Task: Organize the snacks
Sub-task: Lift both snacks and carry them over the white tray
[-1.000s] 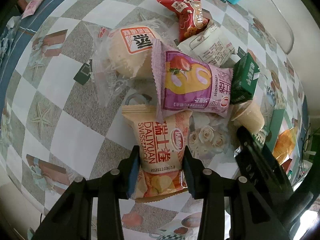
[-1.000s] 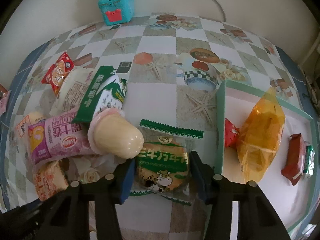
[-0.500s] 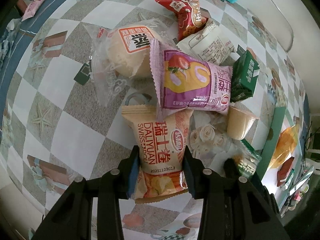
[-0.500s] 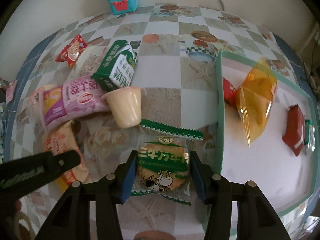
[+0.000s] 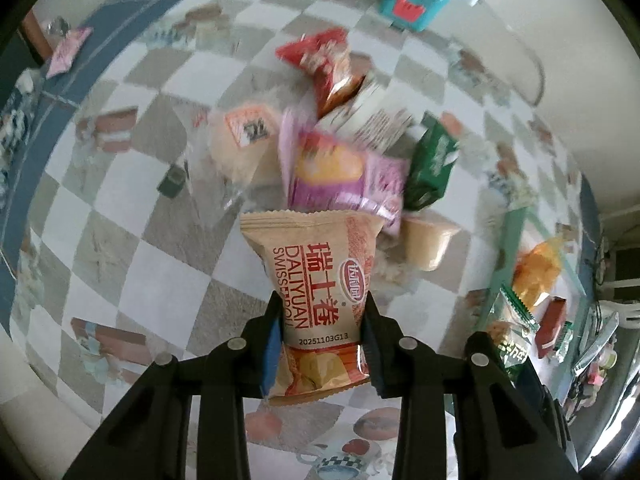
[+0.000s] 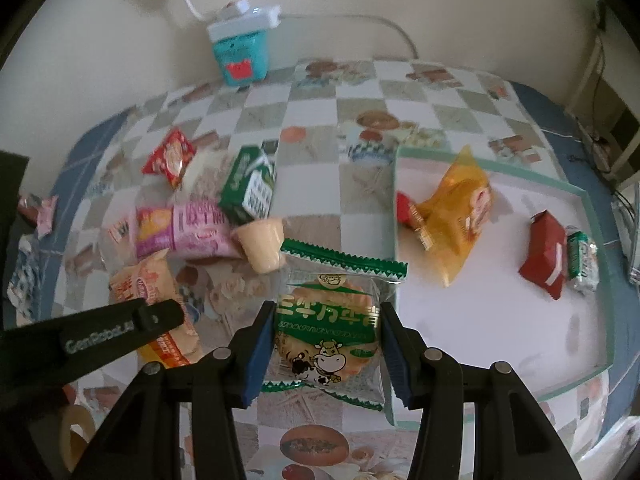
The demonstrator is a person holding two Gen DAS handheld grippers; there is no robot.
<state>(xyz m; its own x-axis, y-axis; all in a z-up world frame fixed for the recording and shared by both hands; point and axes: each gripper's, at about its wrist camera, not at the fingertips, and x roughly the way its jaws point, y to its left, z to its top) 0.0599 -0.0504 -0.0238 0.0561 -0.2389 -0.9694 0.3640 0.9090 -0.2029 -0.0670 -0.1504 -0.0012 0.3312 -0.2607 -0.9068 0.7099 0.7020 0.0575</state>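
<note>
My left gripper (image 5: 320, 344) is shut on a tan Swiss roll packet (image 5: 316, 280) and holds it lifted above the table. It also shows in the right wrist view (image 6: 152, 296). My right gripper (image 6: 326, 352) is shut on a green cow-print biscuit packet (image 6: 332, 312), held up beside the left edge of the white tray (image 6: 500, 320). On the table lie a purple roll packet (image 5: 340, 172), a green carton (image 5: 432, 164), a cream jelly cup (image 5: 430, 244), a bun (image 5: 244, 140) and a red packet (image 5: 324, 64).
The tray holds an orange bag (image 6: 452, 208), a red packet (image 6: 544, 256), a small green packet (image 6: 580, 256) and a small red one (image 6: 404, 208). A teal box (image 6: 240, 52) with a cable stands by the back wall. A pink wrapper (image 6: 46, 216) lies far left.
Both grippers have risen with their packets; the Swiss roll is lifted off the table. The right gripper has moved toward the tray.
</note>
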